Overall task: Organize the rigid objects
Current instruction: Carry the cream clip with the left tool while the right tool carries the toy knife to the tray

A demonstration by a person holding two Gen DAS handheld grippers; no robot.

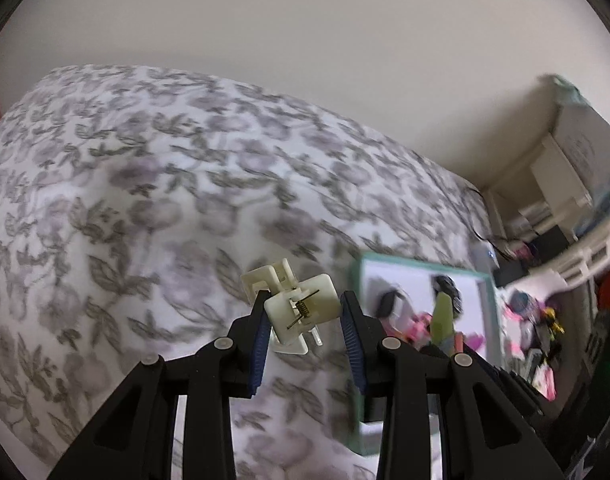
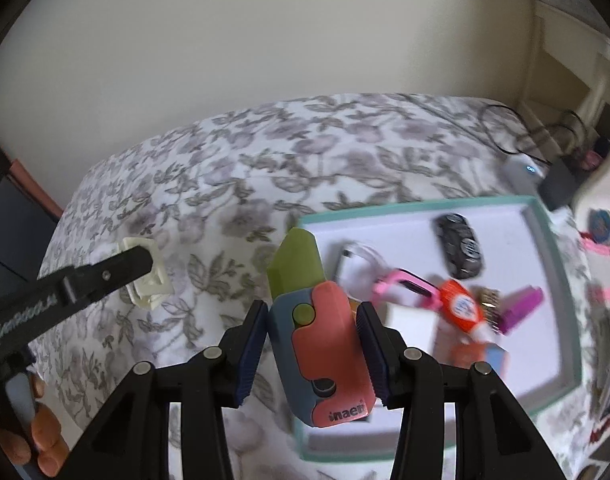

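The left gripper (image 1: 305, 310) clamps a cream plastic clip (image 1: 301, 306) above the flowered bed (image 1: 145, 200). The right gripper (image 2: 311, 320) grips a coral and blue toy knife (image 2: 325, 344), green blade toward 11 o'clock. At 3 o'clock lies a teal-rimmed tray (image 2: 553, 264), its contents blurred, apparently 1 glue bottle (image 2: 463, 306).

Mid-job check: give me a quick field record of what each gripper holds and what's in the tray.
surface: floral bedspread
left gripper: shut on white spring clip, lifted above the bedspread
right gripper: shut on toy knife, coral and blue handle, green blade
tray: teal rim, white floor, on the bedspread
tray contents: black key fob, pink item, orange glue bottle, purple item, others blurred
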